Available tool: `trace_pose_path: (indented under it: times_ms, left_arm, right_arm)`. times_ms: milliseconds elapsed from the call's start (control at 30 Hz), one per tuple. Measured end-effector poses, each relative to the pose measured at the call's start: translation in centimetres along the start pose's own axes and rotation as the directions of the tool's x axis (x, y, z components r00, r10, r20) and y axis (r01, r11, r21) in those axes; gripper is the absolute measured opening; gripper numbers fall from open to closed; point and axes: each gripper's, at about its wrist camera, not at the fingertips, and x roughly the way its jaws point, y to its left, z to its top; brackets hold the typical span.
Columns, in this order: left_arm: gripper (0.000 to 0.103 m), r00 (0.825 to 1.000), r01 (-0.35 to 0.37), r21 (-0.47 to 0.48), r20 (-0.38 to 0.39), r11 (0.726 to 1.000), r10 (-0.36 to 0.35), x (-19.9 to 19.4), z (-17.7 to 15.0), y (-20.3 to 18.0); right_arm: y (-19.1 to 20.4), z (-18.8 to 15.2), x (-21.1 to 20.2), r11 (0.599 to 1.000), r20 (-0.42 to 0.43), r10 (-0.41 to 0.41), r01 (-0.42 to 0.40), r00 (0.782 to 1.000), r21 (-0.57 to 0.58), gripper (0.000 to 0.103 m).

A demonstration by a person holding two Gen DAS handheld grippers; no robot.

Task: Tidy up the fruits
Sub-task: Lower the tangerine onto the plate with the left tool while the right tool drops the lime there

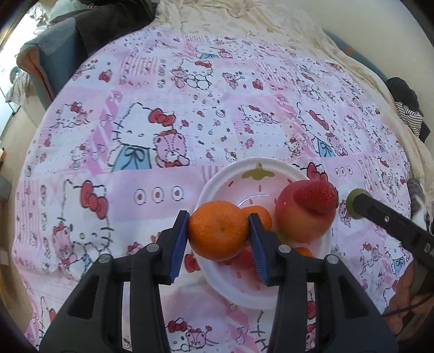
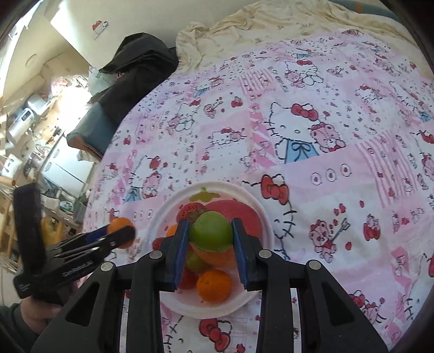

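the left gripper (image 1: 219,230) is clamped on an orange mandarin (image 1: 218,230), its blue pads (image 1: 178,245) pressed to the fruit's two sides, holding it above the near left rim of a white plate (image 1: 271,294). the right gripper (image 2: 209,239) grips a green fruit (image 2: 211,230) between its own blue pads (image 2: 181,252), raised over the middle of the same plate.

on the plate, seen from the right wrist, a second mandarin (image 2: 213,285) lies nearest, with another green fruit (image 2: 195,262) and something red just behind it, partly hidden by the fingers. further in sits a reddish-orange fruit (image 1: 303,220), a peach or apple by the look, with a strawberry (image 1: 316,194) resting on top of it. a small orange fruit (image 1: 261,216) shows between the held mandarin and the reddish one.

the plate has a strawberry design printed on it and rests on a pink cartoon-cat bedsheet (image 1: 152,141) spread over a bed. beyond the sheet lies a crumpled cream blanket (image 1: 244,21), and at the far left a dark garment (image 2: 135,68) is draped over a blue cushion (image 2: 89,135).
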Motion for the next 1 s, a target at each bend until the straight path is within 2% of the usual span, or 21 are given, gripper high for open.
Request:
trace_pose_path:
  times_ms: [333,600,700,733,800,933,1000]
  left_arm:
    - [0.040,0.999,0.010,0.021,-0.038,1.000,-0.009,1.8,-0.1,-0.3]
    - [0.041,0.997,0.010,0.001,-0.083,1.000,-0.010,2.5,-0.4,0.1]
    - [0.070,0.998,0.009,0.002,-0.064,1.000,-0.009,2.2,-0.5,0.0]
    - [0.073,0.999,0.004,0.007,-0.043,1.000,-0.004,1.8,-0.5,-0.2]
    - [0.073,1.000,-0.001,0.026,-0.030,1.000,0.002,1.5,-0.4,-0.5]
    - [0.073,1.000,-0.010,0.025,-0.025,1.000,0.011,1.3,-0.3,-0.2]
    - [0.073,0.999,-0.017,0.012,-0.026,1.000,0.018,1.2,-0.3,0.2]
  right_arm:
    - [2.2,0.2,2.0,0.991,-0.049,0.129,-0.130,0.990,-0.033,0.033]
    - [2.6,0.1,2.9,0.989,-0.071,0.139,-0.142,0.988,-0.032,0.036]
    - [2.4,0.1,2.9,0.990,-0.067,0.136,-0.138,0.988,-0.025,0.036]
    - [2.3,0.1,2.9,0.990,-0.070,0.139,-0.141,0.988,-0.021,0.036]
    - [2.2,0.1,3.0,0.989,-0.078,0.143,-0.144,0.987,-0.012,0.038]
    - [2.2,0.0,2.8,0.988,-0.073,0.154,-0.155,0.985,-0.005,0.057]
    - [2.3,0.0,2.5,0.988,-0.065,0.156,-0.157,0.986,-0.009,0.057]
